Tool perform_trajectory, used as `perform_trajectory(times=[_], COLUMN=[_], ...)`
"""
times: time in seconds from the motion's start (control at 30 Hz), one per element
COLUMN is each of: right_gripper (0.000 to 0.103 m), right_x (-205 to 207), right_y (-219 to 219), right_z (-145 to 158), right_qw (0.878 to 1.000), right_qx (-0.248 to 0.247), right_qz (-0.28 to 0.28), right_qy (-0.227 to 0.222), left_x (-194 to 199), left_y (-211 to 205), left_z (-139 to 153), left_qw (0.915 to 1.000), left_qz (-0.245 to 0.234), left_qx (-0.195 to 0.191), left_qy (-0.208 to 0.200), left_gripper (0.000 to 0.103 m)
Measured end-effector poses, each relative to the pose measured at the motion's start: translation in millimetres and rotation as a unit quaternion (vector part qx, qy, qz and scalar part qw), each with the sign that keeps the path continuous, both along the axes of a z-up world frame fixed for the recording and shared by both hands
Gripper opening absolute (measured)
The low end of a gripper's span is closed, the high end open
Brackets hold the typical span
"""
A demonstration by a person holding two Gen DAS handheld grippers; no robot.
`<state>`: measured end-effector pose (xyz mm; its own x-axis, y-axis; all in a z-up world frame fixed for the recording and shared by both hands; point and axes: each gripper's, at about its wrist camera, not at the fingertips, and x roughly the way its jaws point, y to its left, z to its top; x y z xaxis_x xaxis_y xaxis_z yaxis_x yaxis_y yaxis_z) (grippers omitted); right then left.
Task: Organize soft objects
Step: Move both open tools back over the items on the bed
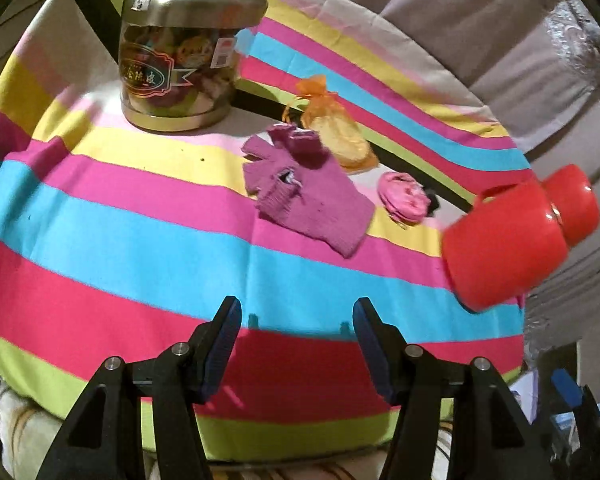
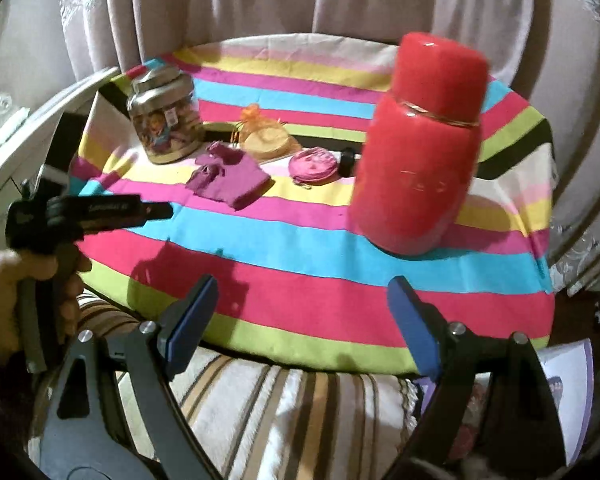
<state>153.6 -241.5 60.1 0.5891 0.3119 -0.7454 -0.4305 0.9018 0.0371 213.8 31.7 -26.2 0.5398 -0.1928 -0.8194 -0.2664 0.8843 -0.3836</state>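
1. Left gripper: jaws spread wide, nothing between the blue pads, hovering over the striped cloth. Seen side-on in right wrist view, held in a hand; jaw gap unreadable from that angle.
2. Right gripper: jaws wide apart, holding nothing, above near edge of cloth. Only a cut-off black and blue sliver at lower right edge of left wrist view.
3. Purple glove flat on cloth mid-table, ahead of left gripper, apart from it; also in right view.
4. Orange mesh pouch just behind glove, touching or overlapping it; right view.
5. Pink round soft item just right of glove; right view. Small dark object beside it, too blurred to identify.
6. Red flask upright on cloth; tilted and blurred in left view from fisheye.
7. Metal-lidded jar at back left; contents hard to make out.
8. Right view only: curtain, striped cushion below table edge.
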Motion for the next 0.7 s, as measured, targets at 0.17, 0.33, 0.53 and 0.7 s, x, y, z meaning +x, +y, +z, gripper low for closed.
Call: perform_trajectory(times=[0.17, 0.33, 0.53, 0.7], right_gripper=[0.088, 0.088, 0.088, 0.088], right_x=[15.0, 31.4, 50.7, 64.5], right_y=[15.5, 27.5, 39.5, 46.6], right_z=[-7.5, -7.3, -8.7, -13.7], right_qw=[1.0, 1.0, 1.0, 1.0], right_qx=[-0.01, -0.007, 0.001, 0.004], right_qz=[0.006, 0.003, -0.011, -0.019], right_qy=[0.009, 0.01, 0.011, 0.016], left_x=[26.5, 55.0, 89.3, 111.3], left_y=[-1.4, -23.3, -51.2, -52.1], left_z=[-6.1, -2.4, -9.3, -23.7], left_qw=[0.9999, 0.9975, 0.9894, 0.9848], left_qz=[0.001, -0.033, -0.079, -0.064], left_qx=[0.011, 0.061, 0.12, 0.162], left_qy=[0.006, -0.016, -0.02, -0.007], left_gripper=[0.063, 0.07, 0.083, 0.085])
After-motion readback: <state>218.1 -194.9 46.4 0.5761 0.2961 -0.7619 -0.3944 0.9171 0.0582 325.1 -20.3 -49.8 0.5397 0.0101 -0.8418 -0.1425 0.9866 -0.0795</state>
